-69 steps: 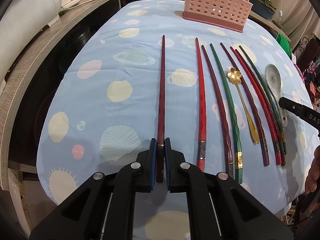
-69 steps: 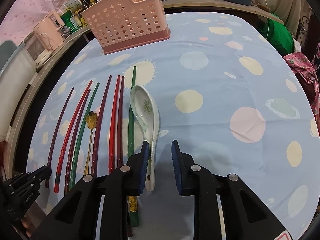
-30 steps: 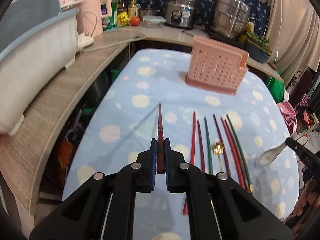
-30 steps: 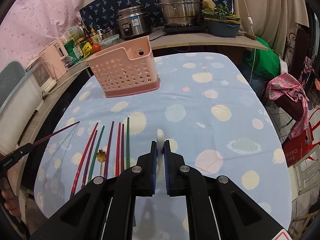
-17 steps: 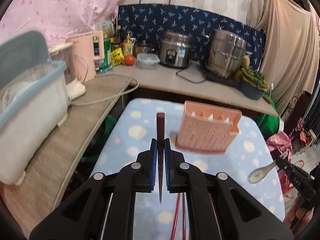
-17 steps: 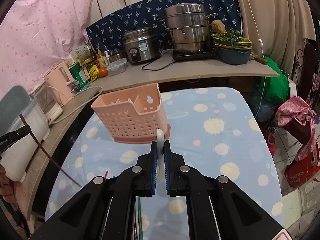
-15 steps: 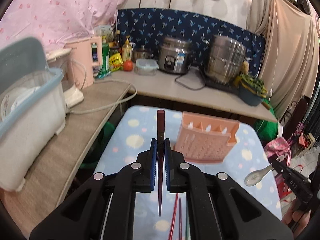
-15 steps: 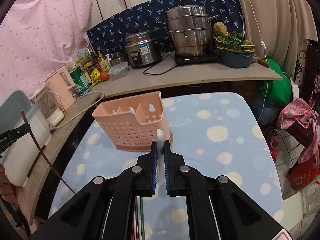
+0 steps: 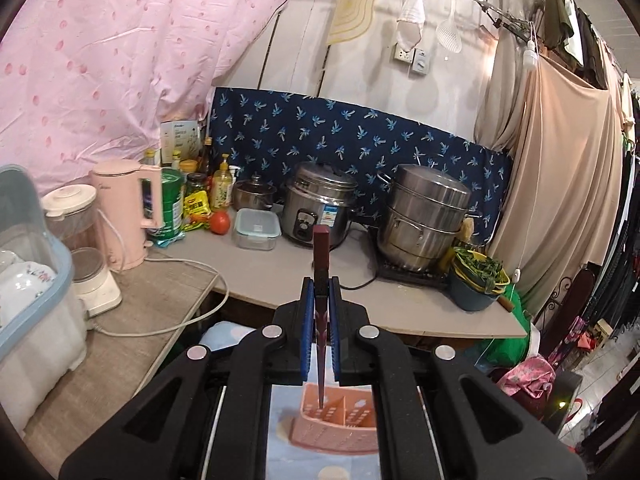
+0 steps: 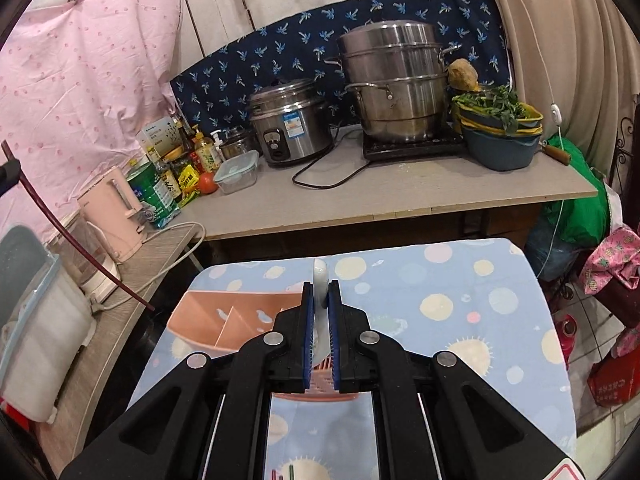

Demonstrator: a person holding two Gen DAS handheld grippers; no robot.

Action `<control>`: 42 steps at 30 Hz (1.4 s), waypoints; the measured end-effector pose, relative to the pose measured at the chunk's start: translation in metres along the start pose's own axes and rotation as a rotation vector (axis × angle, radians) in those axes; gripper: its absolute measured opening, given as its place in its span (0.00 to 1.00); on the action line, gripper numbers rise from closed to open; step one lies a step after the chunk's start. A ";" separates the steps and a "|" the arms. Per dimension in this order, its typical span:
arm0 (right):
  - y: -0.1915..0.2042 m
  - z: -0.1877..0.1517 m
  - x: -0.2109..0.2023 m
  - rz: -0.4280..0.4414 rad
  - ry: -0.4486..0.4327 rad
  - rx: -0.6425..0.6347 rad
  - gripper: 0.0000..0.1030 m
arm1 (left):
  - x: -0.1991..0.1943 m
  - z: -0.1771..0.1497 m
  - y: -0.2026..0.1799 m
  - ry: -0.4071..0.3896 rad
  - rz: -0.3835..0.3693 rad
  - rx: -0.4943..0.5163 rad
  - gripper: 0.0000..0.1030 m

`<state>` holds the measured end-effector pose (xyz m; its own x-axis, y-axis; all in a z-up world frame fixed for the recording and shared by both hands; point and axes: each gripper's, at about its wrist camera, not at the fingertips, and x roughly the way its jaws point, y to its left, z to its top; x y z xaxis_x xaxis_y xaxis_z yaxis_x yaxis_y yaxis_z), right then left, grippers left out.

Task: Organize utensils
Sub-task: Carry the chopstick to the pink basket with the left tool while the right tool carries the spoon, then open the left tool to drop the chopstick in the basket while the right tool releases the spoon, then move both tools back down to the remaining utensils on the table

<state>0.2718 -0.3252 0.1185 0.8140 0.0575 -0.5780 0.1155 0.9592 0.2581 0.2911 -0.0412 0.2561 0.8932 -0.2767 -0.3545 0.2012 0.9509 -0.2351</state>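
Observation:
My left gripper [image 9: 320, 292] is shut on a dark red chopstick [image 9: 320, 264], held upright with its thin tip pointing down over the pink utensil basket [image 9: 340, 420] below. My right gripper [image 10: 320, 296] is shut on the handle of a white ceramic spoon [image 10: 320, 280], held above the same pink basket [image 10: 224, 320] on the blue spotted tablecloth [image 10: 460, 304]. The chopstick [image 10: 68, 236] and part of the left gripper show at the left edge of the right wrist view. The spoon's bowl is hidden behind the jaws.
A grey counter [image 10: 400, 184] behind the table holds a rice cooker [image 10: 292, 124], a steel steamer pot [image 10: 396, 80], a basin of greens [image 10: 500, 128], bottles and a pink kettle [image 9: 128, 220]. A dish bin [image 9: 32, 288] stands at left. Ends of other chopsticks [image 10: 282, 472] show at bottom.
Both grippers have risen and tipped up over the pink basket. The chopstick now hangs tip-down above a basket compartment; the spoon is directly above the basket's near side.

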 end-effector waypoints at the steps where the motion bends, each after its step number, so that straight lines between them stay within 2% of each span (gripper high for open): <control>1: -0.001 0.000 0.008 0.000 0.011 0.002 0.06 | 0.009 -0.003 -0.002 0.008 -0.002 0.001 0.07; 9: -0.010 -0.015 0.053 0.008 0.089 0.007 0.06 | 0.078 -0.048 -0.001 0.137 0.021 0.018 0.07; 16: -0.011 -0.022 0.065 0.007 0.105 0.011 0.10 | 0.102 -0.079 0.015 0.197 0.039 -0.001 0.08; 17: -0.011 -0.022 0.063 0.006 0.101 0.012 0.10 | 0.101 -0.081 0.016 0.198 0.041 -0.001 0.18; 19: -0.011 -0.022 0.059 0.011 0.093 0.016 0.11 | 0.097 -0.083 0.019 0.190 0.065 -0.002 0.32; 26: -0.003 -0.029 0.026 0.028 0.070 -0.002 0.13 | 0.065 -0.089 0.028 0.194 0.081 0.012 0.38; 29: 0.002 -0.039 0.007 0.036 0.070 -0.014 0.18 | 0.045 -0.099 0.032 0.205 0.090 0.020 0.40; 35: 0.008 -0.076 -0.035 0.066 0.098 -0.021 0.19 | 0.002 -0.139 0.038 0.260 0.111 0.069 0.40; 42: 0.011 -0.144 -0.072 0.060 0.176 -0.035 0.19 | -0.035 -0.210 0.050 0.387 0.127 0.101 0.40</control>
<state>0.1323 -0.2791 0.0513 0.7061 0.1591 -0.6900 0.0476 0.9615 0.2705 0.1856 -0.0135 0.0671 0.7005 -0.1701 -0.6930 0.1550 0.9843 -0.0849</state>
